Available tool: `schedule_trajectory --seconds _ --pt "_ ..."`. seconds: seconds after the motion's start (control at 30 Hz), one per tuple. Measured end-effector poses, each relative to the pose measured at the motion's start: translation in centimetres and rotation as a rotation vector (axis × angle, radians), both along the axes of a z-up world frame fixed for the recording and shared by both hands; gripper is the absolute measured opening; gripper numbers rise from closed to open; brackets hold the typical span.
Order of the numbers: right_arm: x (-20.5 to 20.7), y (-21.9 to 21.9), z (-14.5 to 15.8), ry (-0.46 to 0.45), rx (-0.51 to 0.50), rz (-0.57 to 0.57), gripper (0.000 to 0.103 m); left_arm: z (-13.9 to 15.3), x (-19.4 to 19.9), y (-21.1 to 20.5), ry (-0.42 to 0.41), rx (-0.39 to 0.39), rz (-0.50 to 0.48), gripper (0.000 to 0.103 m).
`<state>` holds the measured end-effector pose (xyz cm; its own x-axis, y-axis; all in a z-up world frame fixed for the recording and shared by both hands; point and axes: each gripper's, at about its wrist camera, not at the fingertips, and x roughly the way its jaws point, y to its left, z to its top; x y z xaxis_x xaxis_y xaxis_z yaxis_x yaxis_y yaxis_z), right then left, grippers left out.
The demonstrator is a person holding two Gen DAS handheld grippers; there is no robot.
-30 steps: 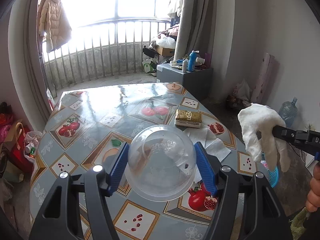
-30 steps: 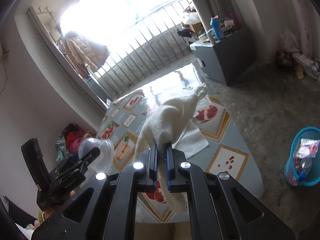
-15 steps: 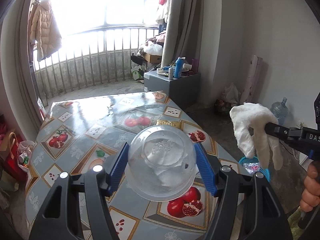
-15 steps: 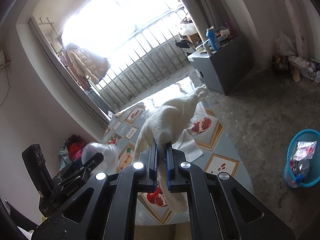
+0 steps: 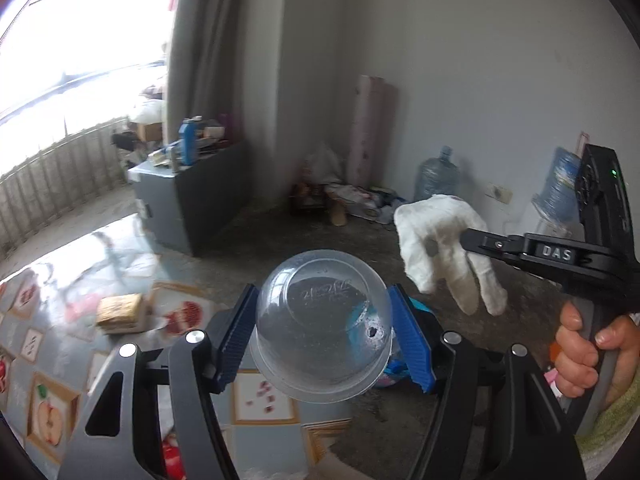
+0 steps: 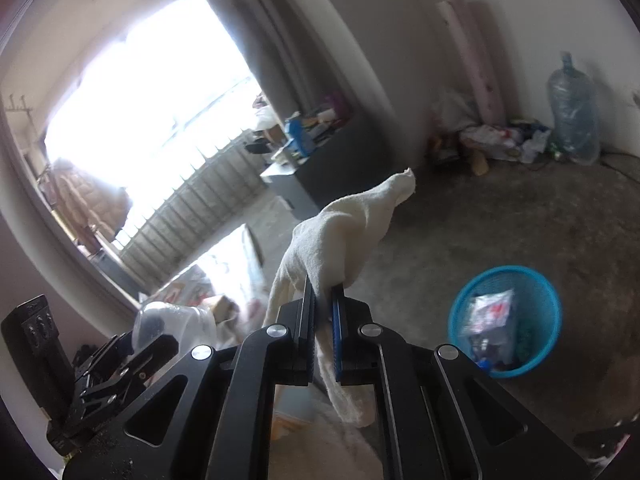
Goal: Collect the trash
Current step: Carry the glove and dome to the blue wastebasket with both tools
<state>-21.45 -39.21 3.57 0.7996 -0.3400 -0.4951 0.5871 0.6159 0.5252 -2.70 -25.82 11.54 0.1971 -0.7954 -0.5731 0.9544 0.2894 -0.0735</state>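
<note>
My left gripper (image 5: 322, 320) is shut on a clear plastic cup (image 5: 322, 326), held bottom-forward between its blue pads, past the table's edge. The same cup (image 6: 172, 322) shows at the lower left of the right wrist view. My right gripper (image 6: 322, 300) is shut on a crumpled white paper towel (image 6: 340, 244), which droops on both sides of the jaws. In the left wrist view that towel (image 5: 444, 248) hangs from the right gripper (image 5: 466, 236), held by a person's hand (image 5: 588, 356). A blue mesh trash basket (image 6: 540, 344) with wrappers inside stands on the floor, right of the towel.
The table with the fruit-print cloth (image 5: 60, 264) lies at the left, with a tan packet (image 5: 120, 312) on it. A grey cabinet (image 5: 192, 200) stands by the curtain. Large water bottles (image 6: 574, 116), a pink roll (image 5: 370, 128) and floor clutter line the far wall.
Both grippers have swung right, away from the table, with the cup and the towel still held. The floor, the far wall and the blue basket have come into view.
</note>
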Motion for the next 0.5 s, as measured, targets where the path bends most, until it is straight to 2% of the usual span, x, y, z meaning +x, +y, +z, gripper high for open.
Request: schedule_trajectory --seconds 0.13,0.27,0.4,0.5 --pt "-2.3 -4.3 -3.2 0.081 0.082 -0.044 0.006 -3.1 -3.9 -6.9 0.091 0.069 -0.168 0.064" --pt "-3.3 -8.5 -7.3 0.143 0.196 -0.070 0.007 -7.4 -7.7 -13.5 0.121 0.167 -0.274 0.064" --pt "-3.4 -13.2 -11.3 0.229 0.283 -0.083 0.008 -12.5 -10.4 -19.1 0.126 0.275 -0.338 0.064" --pt "-3.2 -16.1 -13.5 0.259 0.333 -0.071 0.009 -15.7 -11.6 -22.6 0.133 0.336 -0.359 0.064"
